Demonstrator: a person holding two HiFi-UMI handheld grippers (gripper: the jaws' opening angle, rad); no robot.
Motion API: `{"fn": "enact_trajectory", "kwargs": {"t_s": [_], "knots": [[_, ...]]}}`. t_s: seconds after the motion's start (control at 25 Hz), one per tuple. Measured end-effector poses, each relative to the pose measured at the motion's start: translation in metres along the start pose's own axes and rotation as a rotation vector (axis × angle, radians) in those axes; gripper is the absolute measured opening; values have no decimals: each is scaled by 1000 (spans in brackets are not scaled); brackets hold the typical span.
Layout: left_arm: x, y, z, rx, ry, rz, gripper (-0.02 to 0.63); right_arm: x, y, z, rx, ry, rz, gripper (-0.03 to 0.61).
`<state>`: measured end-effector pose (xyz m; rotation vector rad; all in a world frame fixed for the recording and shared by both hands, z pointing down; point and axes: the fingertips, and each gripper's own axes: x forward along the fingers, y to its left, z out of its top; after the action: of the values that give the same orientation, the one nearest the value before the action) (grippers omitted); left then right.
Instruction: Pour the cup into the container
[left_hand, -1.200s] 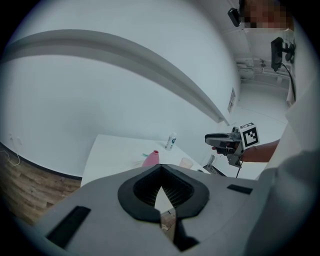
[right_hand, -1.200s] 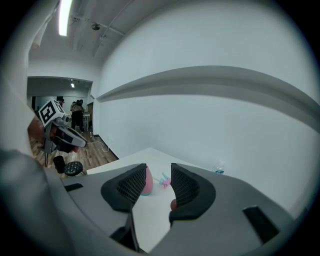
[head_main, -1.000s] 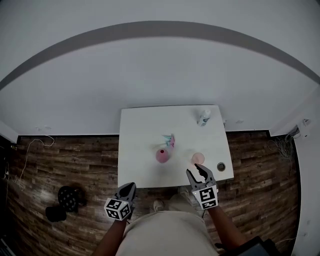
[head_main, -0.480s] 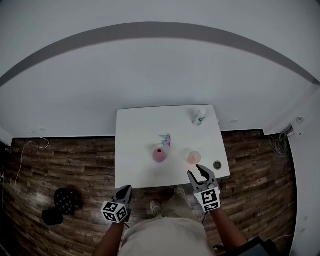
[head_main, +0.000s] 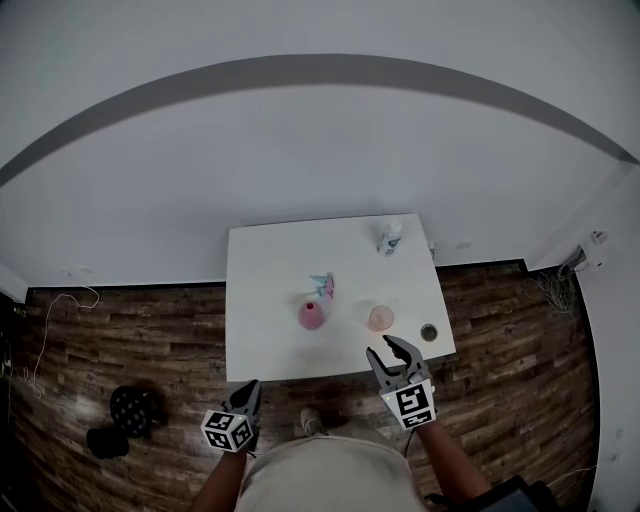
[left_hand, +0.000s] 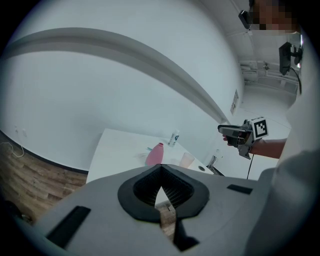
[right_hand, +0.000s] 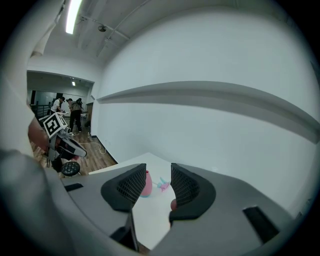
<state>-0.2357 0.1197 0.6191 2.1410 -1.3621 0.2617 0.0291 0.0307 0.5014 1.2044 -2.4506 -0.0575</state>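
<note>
With the cup (head_main: 380, 318) standing right of centre on the table (head_main: 262, 290), near the pink container (head_main: 312, 315), the right gripper (head_main: 385, 350) sits just below it, jaws partly apart and empty, apparently lined up for grasping, while the left gripper (head_main: 251, 387), jaws together, hangs clear at lower left.

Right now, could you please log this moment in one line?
right gripper: open, empty, short of translucent pink cup | left gripper: shut | cup: upright on white table
</note>
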Motion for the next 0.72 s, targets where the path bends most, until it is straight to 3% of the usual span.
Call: {"fn": "enact_trajectory", "kwargs": {"t_s": [0.36, 0.72], "knots": [[8, -52, 4, 13, -4, 4, 11, -38, -24, -5, 19, -22, 21, 161], [3, -115, -20, 14, 4, 4, 11, -98, -54, -28, 50, -30, -6, 143]]}}
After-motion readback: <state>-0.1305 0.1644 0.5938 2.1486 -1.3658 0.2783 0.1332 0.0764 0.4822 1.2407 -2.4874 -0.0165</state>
